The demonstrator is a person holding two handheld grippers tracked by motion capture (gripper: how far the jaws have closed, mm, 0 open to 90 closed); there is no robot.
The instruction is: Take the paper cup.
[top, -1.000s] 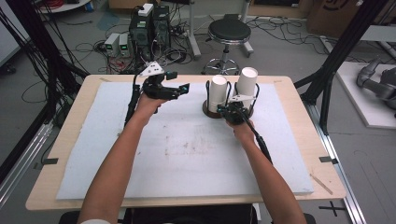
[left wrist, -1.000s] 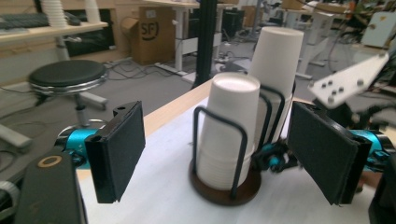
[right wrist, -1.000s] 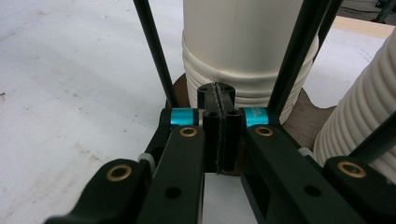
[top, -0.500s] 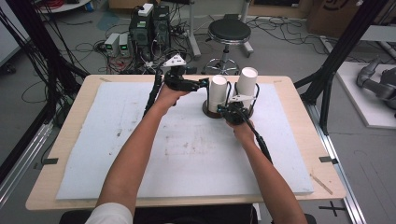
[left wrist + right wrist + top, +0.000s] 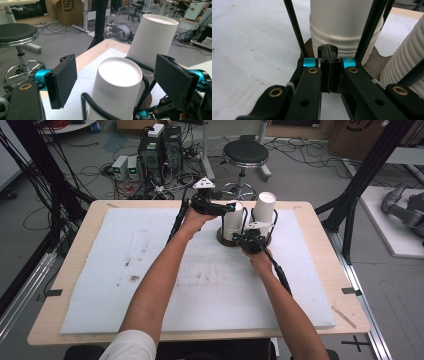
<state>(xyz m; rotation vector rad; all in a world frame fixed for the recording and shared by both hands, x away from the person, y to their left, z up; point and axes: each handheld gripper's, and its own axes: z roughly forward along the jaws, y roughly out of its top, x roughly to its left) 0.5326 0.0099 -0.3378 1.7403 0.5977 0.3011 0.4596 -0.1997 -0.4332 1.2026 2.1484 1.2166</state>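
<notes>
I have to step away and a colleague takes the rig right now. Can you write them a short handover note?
Left tool: open, jaws on either side of the near cup stack, not gripping.
Right tool: shut, at the brown base of the wire cup holder.
Far cup stack sits tilted in the same holder, on the white mat.
Done: nothing lifted.
Left: probably close on the top cup and pull it off.

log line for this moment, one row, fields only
scene: two stacks of white paper cups in a black wire holder | left gripper: open, jaws either side of nearer stack's top cup | right gripper: shut, at holder's base
</notes>
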